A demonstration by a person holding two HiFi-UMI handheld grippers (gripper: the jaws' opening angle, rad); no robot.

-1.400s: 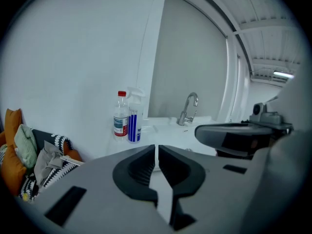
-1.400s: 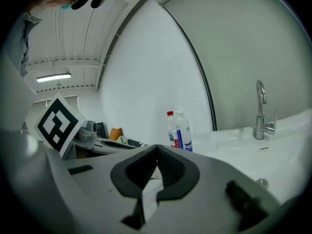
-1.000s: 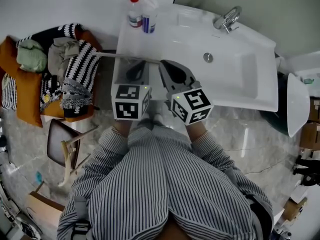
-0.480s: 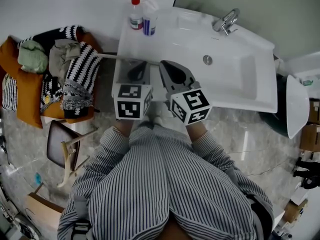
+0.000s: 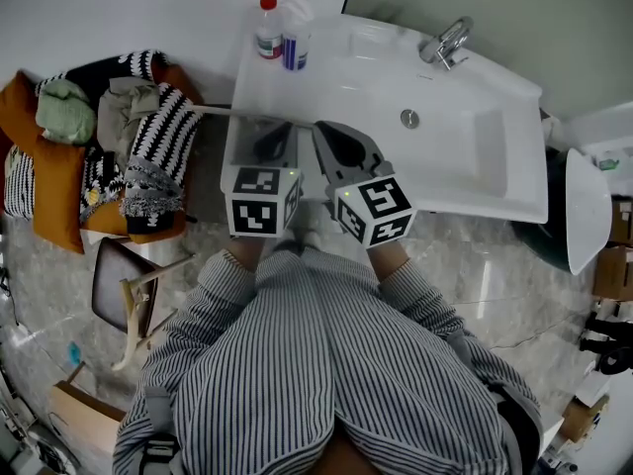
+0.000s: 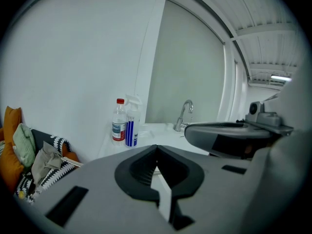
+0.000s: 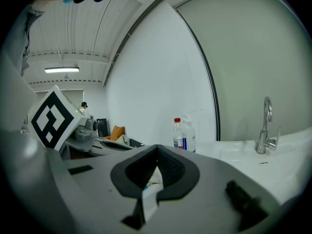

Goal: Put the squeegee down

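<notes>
I see no clear squeegee. A thin pale rod runs from the clothes heap to beneath the grippers, and I cannot tell what it is. My left gripper hovers over the left end of the white sink counter, its jaws shut with nothing between them. My right gripper sits close beside it, jaw tips together. Through the gap behind the right gripper's tips shows something white and bluish that I cannot identify.
A red-capped clear bottle and a blue spray bottle stand at the counter's back left. The basin with drain and faucet lie to the right. A heap of clothes and a wooden stool are on the left.
</notes>
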